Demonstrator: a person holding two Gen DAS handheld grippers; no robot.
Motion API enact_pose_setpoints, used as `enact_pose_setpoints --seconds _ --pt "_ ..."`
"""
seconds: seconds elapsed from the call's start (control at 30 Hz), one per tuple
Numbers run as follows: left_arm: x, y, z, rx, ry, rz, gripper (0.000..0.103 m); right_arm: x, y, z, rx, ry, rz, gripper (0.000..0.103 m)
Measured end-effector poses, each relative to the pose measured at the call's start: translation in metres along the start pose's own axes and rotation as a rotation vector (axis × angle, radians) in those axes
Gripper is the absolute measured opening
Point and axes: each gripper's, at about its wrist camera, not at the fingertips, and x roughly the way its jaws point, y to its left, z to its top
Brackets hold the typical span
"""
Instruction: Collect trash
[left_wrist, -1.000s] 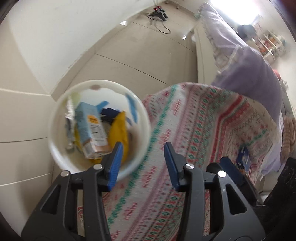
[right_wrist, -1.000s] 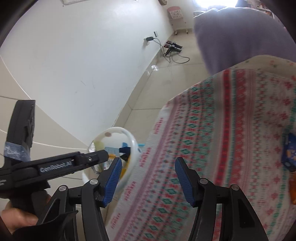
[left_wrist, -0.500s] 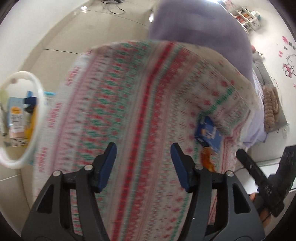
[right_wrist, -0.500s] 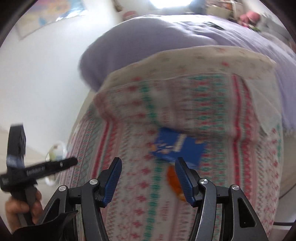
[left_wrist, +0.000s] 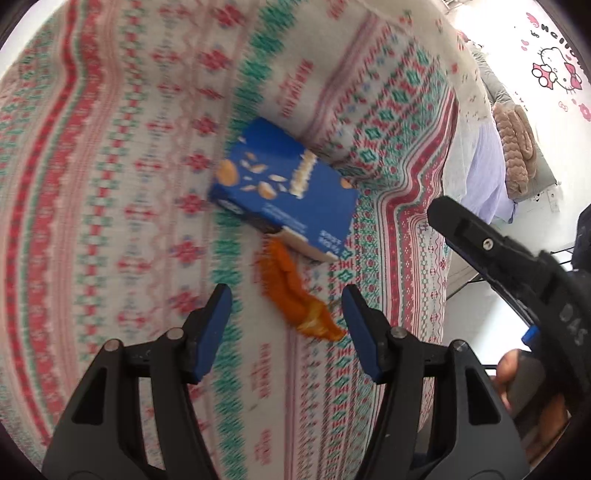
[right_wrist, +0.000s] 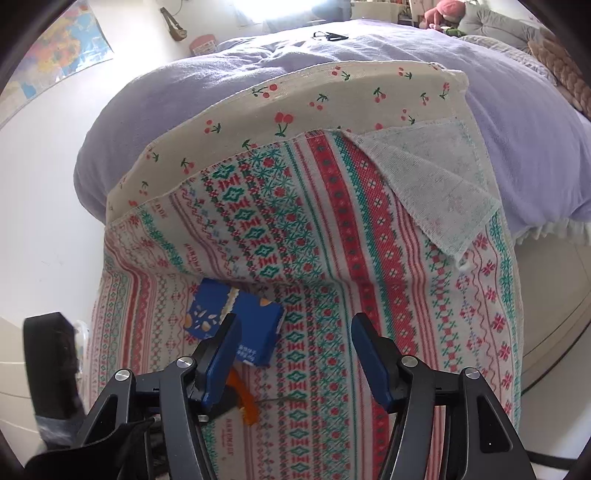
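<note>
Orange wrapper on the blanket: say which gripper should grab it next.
Left. The left gripper is open with the orange wrapper lying between its jaws; the right gripper is open too, but the wrapper sits off behind its left jaw.

2 wrist cams; shared blue box (left_wrist: 284, 192) (right_wrist: 236, 325)

The box (left_wrist: 284, 192) lies on the cloth (left_wrist: 110, 184), wrapper (left_wrist: 295, 295) just beside it.
</note>
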Motion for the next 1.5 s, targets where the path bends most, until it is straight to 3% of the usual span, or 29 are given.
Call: enact_pose_setpoints --seconds 0.1,0.17,0.2,0.5,0.7,0.8,1.0,1.2,1.27,1.33,1.37,1.4,1.5 --pt "0.008 -0.017 0.0 0.066 -0.041 0.041 0.06 0.003 -0.004 0.002 0.0 0.008 0.003 0.063" --pt "0.017 -0.029 0.0 0.127 -0.035 0.078 0.019 0.005 -0.007 0.004 0.001 0.012 0.006 0.063" --pt "0.019 -0.032 0.0 0.142 -0.031 0.087 0.016 0.007 -0.01 0.005 0.002 0.015 0.01 0.063" --pt "-0.006 -0.015 0.017 0.105 -0.08 0.078 0.013 0.044 -0.003 0.01 -0.06 0.12 0.089 0.065" --pt "-0.022 0.001 0.022 0.072 -0.104 0.073 0.013 0.067 0.001 0.009 0.038 0.199 0.216 0.072" --pt "-0.028 0.008 0.023 0.073 -0.11 0.088 0.013 0.074 0.005 0.009 0.057 0.204 0.237 0.078" --pt "-0.037 0.019 0.026 0.057 -0.121 0.102 0.013 0.092 0.035 0.003 0.006 0.207 0.213 0.083" --pt "-0.056 0.043 0.019 0.039 -0.136 0.114 0.013 0.101 0.068 -0.004 -0.111 0.147 0.121 0.088" --pt "-0.062 0.051 0.019 0.032 -0.135 0.116 0.013 0.101 0.075 -0.007 -0.133 0.134 0.098 0.082" --pt "-0.07 0.063 0.016 0.028 -0.136 0.117 0.013 0.1 0.079 -0.008 -0.107 0.146 0.147 0.05" --pt "-0.073 0.067 0.015 0.025 -0.137 0.119 0.013 0.099 0.078 -0.008 -0.083 0.163 0.19 0.044" --pt "-0.075 0.07 0.015 0.022 -0.139 0.119 0.013 0.099 0.078 -0.008 -0.055 0.18 0.23 0.032" --pt "-0.09 0.092 0.012 0.007 -0.144 0.113 0.013 0.09 0.079 -0.006 -0.074 0.167 0.22 0.019"
